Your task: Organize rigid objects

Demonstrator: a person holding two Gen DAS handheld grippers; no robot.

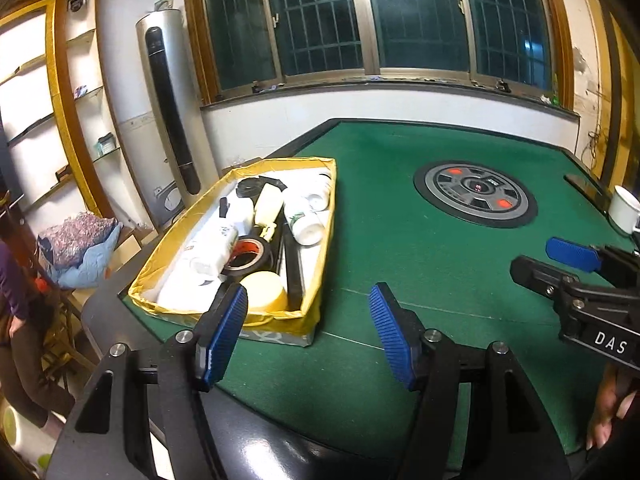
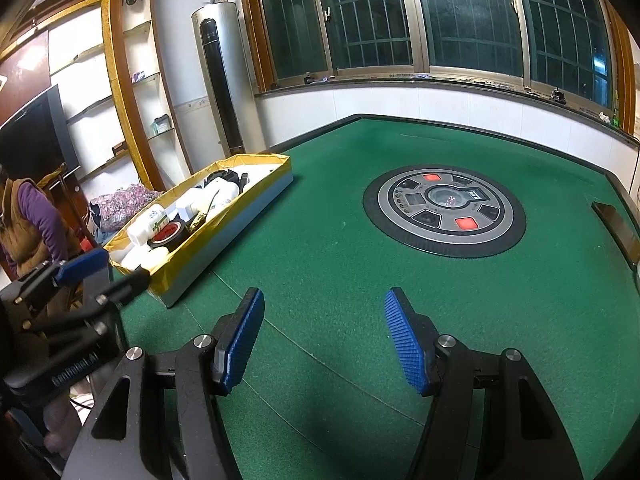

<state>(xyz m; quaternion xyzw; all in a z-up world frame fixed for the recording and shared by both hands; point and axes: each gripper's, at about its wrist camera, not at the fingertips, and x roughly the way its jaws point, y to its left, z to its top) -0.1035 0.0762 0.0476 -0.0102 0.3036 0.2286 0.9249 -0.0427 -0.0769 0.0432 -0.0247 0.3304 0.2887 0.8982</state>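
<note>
A yellow-lined box (image 1: 320, 216) (image 2: 276, 164) sits on the left of the green table. It holds several white bottles (image 1: 306, 222) (image 2: 146, 222), a roll of black tape (image 1: 248, 254) (image 2: 172, 234), a yellow round lid (image 1: 266, 292) and black pieces. My left gripper (image 1: 308, 312) is open and empty, just in front of the box's near end. My right gripper (image 2: 324, 320) is open and empty over bare felt, right of the box. Each gripper shows in the other's view: the right one (image 1: 560, 256) and the left one (image 2: 104, 272).
A round grey control panel (image 1: 476, 192) (image 2: 444, 208) with red buttons sits in the table's middle. A white cup (image 1: 624, 208) stands at the right edge. A person (image 2: 28, 220) stands at the left beside shelves and a tall air conditioner (image 2: 220, 76).
</note>
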